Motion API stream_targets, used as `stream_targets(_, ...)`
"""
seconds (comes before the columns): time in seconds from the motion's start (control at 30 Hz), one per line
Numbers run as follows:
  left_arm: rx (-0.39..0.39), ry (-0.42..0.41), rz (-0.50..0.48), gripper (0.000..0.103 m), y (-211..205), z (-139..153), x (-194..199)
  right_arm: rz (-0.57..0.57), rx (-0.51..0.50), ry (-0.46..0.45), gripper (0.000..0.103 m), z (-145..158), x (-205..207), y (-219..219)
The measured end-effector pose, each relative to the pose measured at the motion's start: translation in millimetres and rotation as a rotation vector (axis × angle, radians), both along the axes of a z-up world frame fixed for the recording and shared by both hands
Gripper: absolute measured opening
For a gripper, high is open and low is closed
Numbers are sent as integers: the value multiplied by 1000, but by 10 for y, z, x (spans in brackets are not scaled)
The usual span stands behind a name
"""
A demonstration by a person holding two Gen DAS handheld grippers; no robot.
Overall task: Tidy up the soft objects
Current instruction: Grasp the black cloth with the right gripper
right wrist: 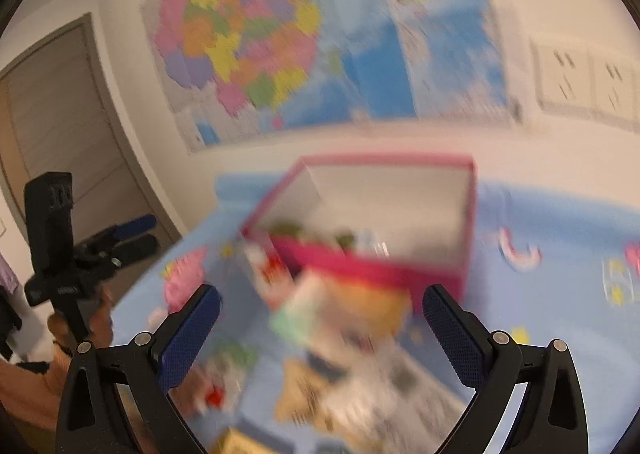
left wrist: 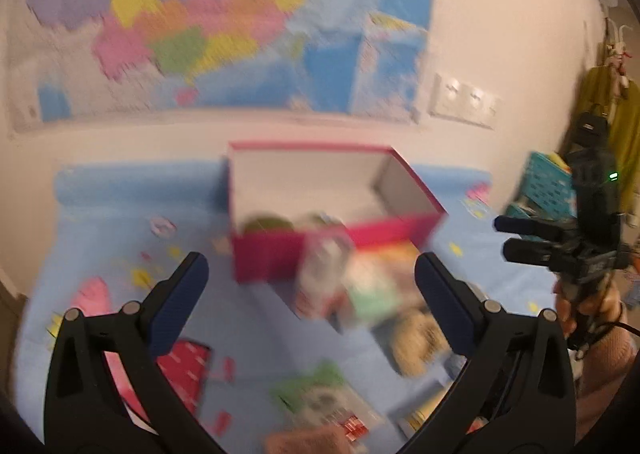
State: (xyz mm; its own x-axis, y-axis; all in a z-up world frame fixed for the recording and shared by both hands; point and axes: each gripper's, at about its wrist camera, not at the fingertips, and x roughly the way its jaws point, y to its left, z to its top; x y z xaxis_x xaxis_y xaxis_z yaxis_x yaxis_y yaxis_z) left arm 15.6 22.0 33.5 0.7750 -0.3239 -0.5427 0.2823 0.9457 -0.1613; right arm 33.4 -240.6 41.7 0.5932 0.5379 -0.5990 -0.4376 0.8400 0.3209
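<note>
Both views are motion-blurred. A pink box (left wrist: 280, 258) with a white inside stands open on the blue patterned cloth (left wrist: 100, 205); something green (left wrist: 266, 222) lies in it. In front of it sits a blurred heap of soft things: a mint and orange item (left wrist: 372, 286) and a tan plush (left wrist: 420, 338). My left gripper (left wrist: 311, 274) is open, nothing between its blue pads, held above the heap. My right gripper (right wrist: 322, 304) is also open and empty over the same heap (right wrist: 344, 318), the pink box (right wrist: 372, 266) beyond it. Each gripper shows in the other's view: right (left wrist: 520, 238), left (right wrist: 132, 234).
A coloured wall map (left wrist: 224, 25) hangs behind the box, wall sockets (left wrist: 464, 101) to its right. A turquoise crate (left wrist: 548, 185) stands at the right edge. Red and pink items (left wrist: 184, 366) lie at lower left. A door (right wrist: 60, 125) is at far left in the right wrist view.
</note>
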Motion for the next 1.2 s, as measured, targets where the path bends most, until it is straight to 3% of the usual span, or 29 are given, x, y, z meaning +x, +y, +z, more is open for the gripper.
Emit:
stream_targets(0.1,22,45,-25,103,-104,-185,-87,-20,17,95,103,-251,-168,-201)
stream_targets(0.23,-11,110,-77,103,-214,-394,-201,-12,39,204,103,-518,-407,-350)
stream_targets(0.57,7,178,-207,103,-590,-601,-368,107,6,278,102,-807,-841,-129)
stream_targets(0.63,1,185,-230,103,-636,-622,-405,107,-1,289,95,-852,-858,-111)
stream_targets(0.7,2,194,-246,103,-661,-637,-431,101,20,306,77,-894,-871,-144)
stream_targets(0.77,8,202,-258,103,-694,-660,-452,83,20,305,67,-905,-882,-180)
stream_targets(0.83,3,206,-274,102,-722,-676,-480,77,18,299,49,-897,-899,-208)
stream_targets(0.87,-2,208,-284,101,-732,-680,-491,75,17,295,35,-891,-900,-214)
stream_targets(0.9,-6,209,-292,98,-745,-684,-503,73,12,290,28,-878,-909,-215)
stream_targets(1.03,-14,209,-328,86,-778,-680,-541,93,36,254,20,-755,-940,-219)
stream_targets(1.2,-47,221,-396,84,-855,-687,-590,99,78,172,14,-489,-932,-235)
